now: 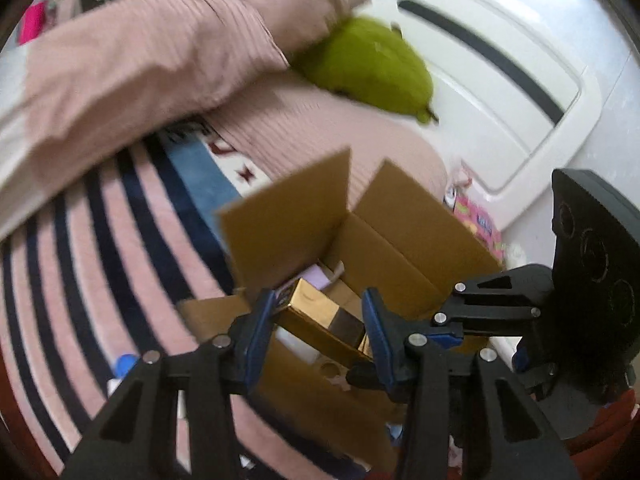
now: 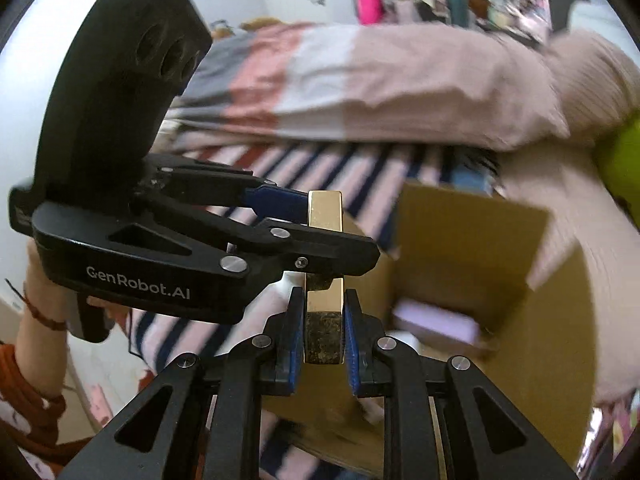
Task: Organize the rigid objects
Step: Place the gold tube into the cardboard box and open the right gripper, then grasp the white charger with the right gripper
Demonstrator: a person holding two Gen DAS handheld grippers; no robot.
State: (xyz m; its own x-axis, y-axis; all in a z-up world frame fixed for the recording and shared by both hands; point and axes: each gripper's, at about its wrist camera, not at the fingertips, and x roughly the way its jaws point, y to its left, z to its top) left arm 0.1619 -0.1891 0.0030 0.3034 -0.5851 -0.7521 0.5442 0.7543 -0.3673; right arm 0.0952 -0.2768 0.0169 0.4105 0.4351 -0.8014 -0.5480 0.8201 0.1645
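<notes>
Gold box (image 2: 324, 240), long and narrow with a mirror-bright metallic skin and one darker, dull end, hangs in the air above the striped bedspread (image 1: 80, 280), held by both grippers at once. In the left wrist view the left gripper (image 1: 316, 332) spans it across its width: the blue pads (image 1: 256, 340) press on its two long sides, so these fingers are clamped on the box. From the right edge of that view the right gripper (image 1: 400, 360) reaches in and meets the box's near end.

In the right wrist view the order reverses. The left gripper (image 2: 316, 224) comes in from the left edge, a hand (image 2: 48, 292) with a beaded bracelet on its handle, and pinches the box near its far end. At bottom centre the right gripper (image 2: 322, 340) is closed tight on the dark end, one blue pad on each side.

Below and beyond the box stands one open cardboard carton (image 1: 400, 240) on the bedspread, its flaps raised. A pale lilac box (image 2: 436, 320) lies inside; other contents are too blurred to count. One green pear-shaped cushion (image 1: 372, 68) lies near the far edge of the bed, beside a folded pink quilt (image 1: 140, 68).

Count: one gold box, one carton, two grippers.
</notes>
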